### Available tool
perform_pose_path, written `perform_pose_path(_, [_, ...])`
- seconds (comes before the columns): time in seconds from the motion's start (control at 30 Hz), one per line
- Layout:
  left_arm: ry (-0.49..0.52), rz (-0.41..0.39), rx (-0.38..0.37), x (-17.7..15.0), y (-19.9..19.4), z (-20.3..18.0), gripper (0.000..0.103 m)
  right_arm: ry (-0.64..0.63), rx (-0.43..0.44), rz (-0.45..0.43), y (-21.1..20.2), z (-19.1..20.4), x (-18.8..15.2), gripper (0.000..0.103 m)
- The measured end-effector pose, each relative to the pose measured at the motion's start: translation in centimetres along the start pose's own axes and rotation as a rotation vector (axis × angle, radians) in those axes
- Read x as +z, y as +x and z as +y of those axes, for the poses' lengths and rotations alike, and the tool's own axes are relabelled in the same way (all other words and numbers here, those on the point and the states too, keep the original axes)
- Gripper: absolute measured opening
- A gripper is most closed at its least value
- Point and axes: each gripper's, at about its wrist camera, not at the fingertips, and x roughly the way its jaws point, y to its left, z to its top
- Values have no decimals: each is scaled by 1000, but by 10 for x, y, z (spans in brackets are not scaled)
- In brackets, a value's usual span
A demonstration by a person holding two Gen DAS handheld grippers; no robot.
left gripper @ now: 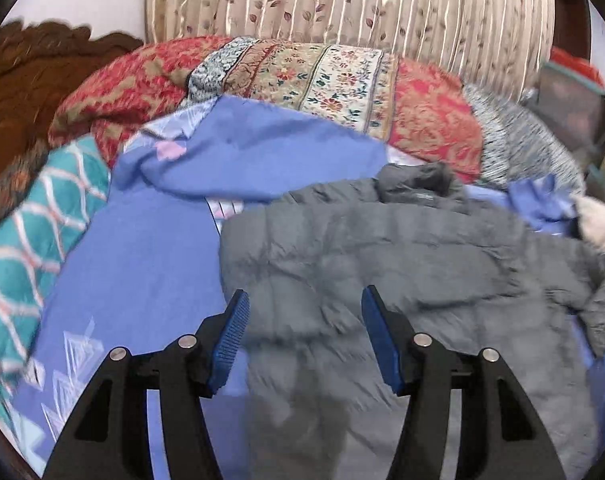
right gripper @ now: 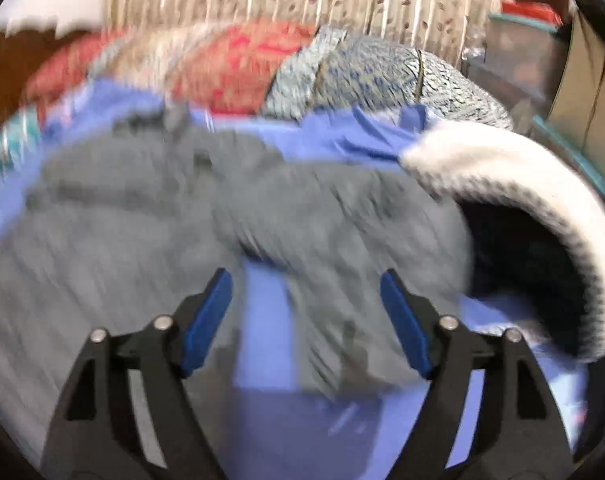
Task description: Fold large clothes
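- The left gripper (left gripper: 304, 320) sits at the bottom centre of its view, jaws spread wide with nothing between them, blue pads (left gripper: 230, 336) facing each other above the jacket's lower part.
- The right gripper (right gripper: 306, 312) is at the bottom centre of its own view, also wide open and holding nothing; this view is badly motion-blurred.
- Both grippers point forward and slightly down toward the bed, fingers reaching into the frame from below.
- The grey jacket (left gripper: 382, 264) lies spread on the blue sheet (left gripper: 142, 272), filling the centre and lower right of the left view. Its long axis runs from the bottom of the frame up to the collar (left gripper: 418, 184) at upper centre, so the collar points away from the grippers.
- A small tag shows at the collar, too blurred to read.
- In the right view the jacket (right gripper: 162, 216) fills the left and centre, with a strip of sheet (right gripper: 266, 320) showing between the fingers.
- A white knit garment (right gripper: 514, 196) with a dark inside curves down the right edge, beside the jacket.
- A teal patterned cloth (left gripper: 30, 248) lies at the left edge of the left view.
- Beyond the jacket, a red floral quilt (left gripper: 430, 120) is heaped across the middle.
- Farthest back, a striped leaf-print curtain (left gripper: 342, 4) spans the top.
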Motion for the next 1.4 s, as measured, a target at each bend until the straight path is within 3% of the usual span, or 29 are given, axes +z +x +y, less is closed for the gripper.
perform_pose_path(0.13, [-8,38,-20,-23,-14,-13,78,-86,-123,150,51,-6,-34,77])
perform_pose_path(0.17, [-1,38,-17,-28,-18,-16,78,-77,-154,189,63,-11,-42,69])
perform_pose_path(0.2, [6,39,-14,-34,-23,-19,78,-46,-149,236,75,-20,-47,59])
perform_pose_path(0.27, [13,40,-21,-43,-35,-21,78,84,-76,249,73,-36,-39,7])
perform_pose_path(0.37, [15,13,-26,-54,-53,-14,78,214,75,112,25,-48,8,7])
perform_pose_path(0.5, [-48,-2,-48,-65,-65,13,78,256,256,-22,-23,-42,100,7])
perform_pose_path(0.6, [-118,-23,-63,-74,-73,37,78,264,386,-88,-40,-16,173,7])
perform_pose_path(0.7, [-182,-42,-68,-84,-80,63,78,187,511,-104,-33,55,243,7])
perform_pose_path(0.8, [-224,-49,-40,-91,-83,87,78,87,603,-75,-7,145,277,7])
perform_pose_path(0.9, [-274,-39,-21,-98,-83,112,78,2,694,16,36,247,277,7])
perform_pose_path(1.0, [-298,-24,11,-103,-81,130,78,-101,699,92,81,335,249,8])
perform_pose_path(1.1, [-305,-10,22,-102,-76,136,78,-192,683,263,136,400,203,10])
perform_pose_path(1.13, [-301,-7,17,-99,-74,134,78,-255,634,319,152,416,186,20])
perform_pose_path(1.2, [-275,-9,5,-90,-68,127,78,-318,621,314,155,421,174,25])
perform_pose_path(1.23, [-255,-13,-3,-84,-64,121,78,-312,661,303,150,412,173,28])
perform_pose_path(1.3, [-215,-24,-19,-65,-54,106,78,-273,736,304,138,389,178,52])
perform_pose_path(1.33, [-192,-36,-27,-52,-49,97,78,-222,784,261,122,364,183,70])
perform_pose_path(1.37, [-176,-48,-32,-44,-45,91,78,-178,822,206,107,339,187,82])
perform_pose_path(1.4, [-152,-66,-46,-28,-39,78,78,-151,851,170,99,324,189,88])
